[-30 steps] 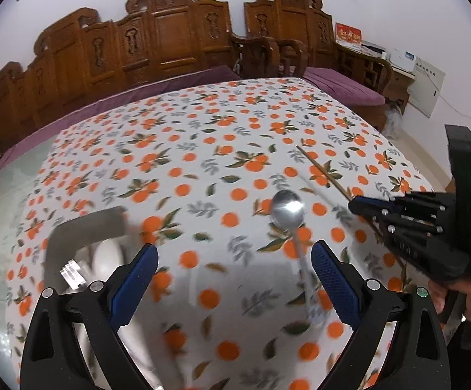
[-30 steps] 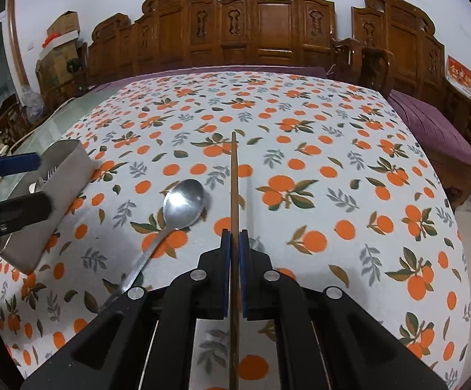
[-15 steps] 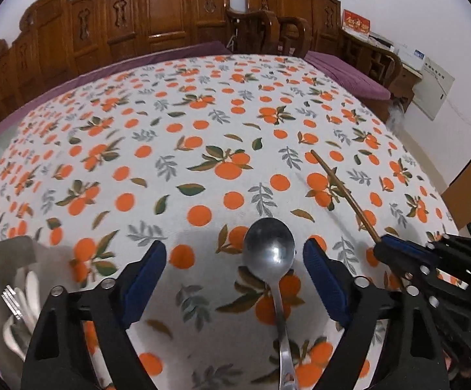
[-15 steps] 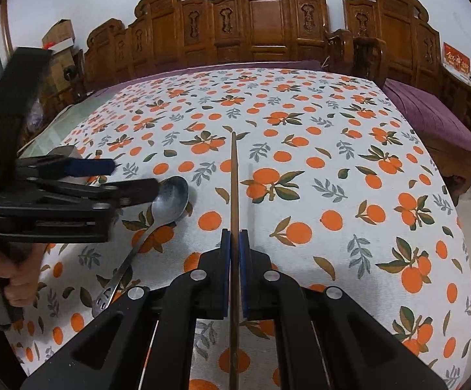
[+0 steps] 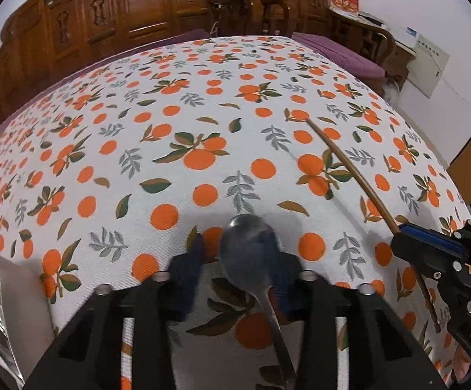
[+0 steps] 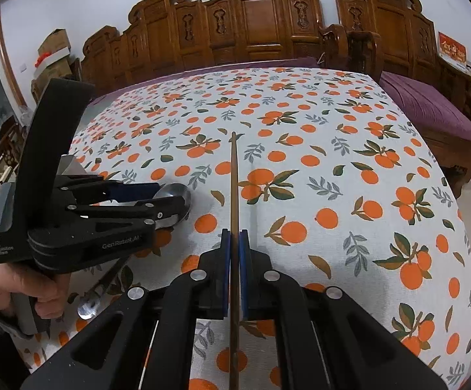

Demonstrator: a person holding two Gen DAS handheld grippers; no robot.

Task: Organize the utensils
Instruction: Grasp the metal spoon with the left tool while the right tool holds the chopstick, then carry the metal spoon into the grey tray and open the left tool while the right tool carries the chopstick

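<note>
A metal spoon lies on the orange-print tablecloth. My left gripper straddles its bowl; the blurred blue pads stand close on either side, with a gap still showing on the left. The spoon's bowl and handle end show in the right wrist view beside the left gripper. My right gripper is shut on a brown chopstick, which points forward over the cloth. The chopstick and right gripper show at the right in the left wrist view.
A metal utensil holder with a fork and other cutlery stands at the table's left edge. Carved wooden chairs line the far side. A purple-cushioned bench stands to the right.
My left gripper has moved forward and down over the spoon's bowl, and its pads have drawn much closer together. My right gripper still holds the chopstick, almost unmoved.
</note>
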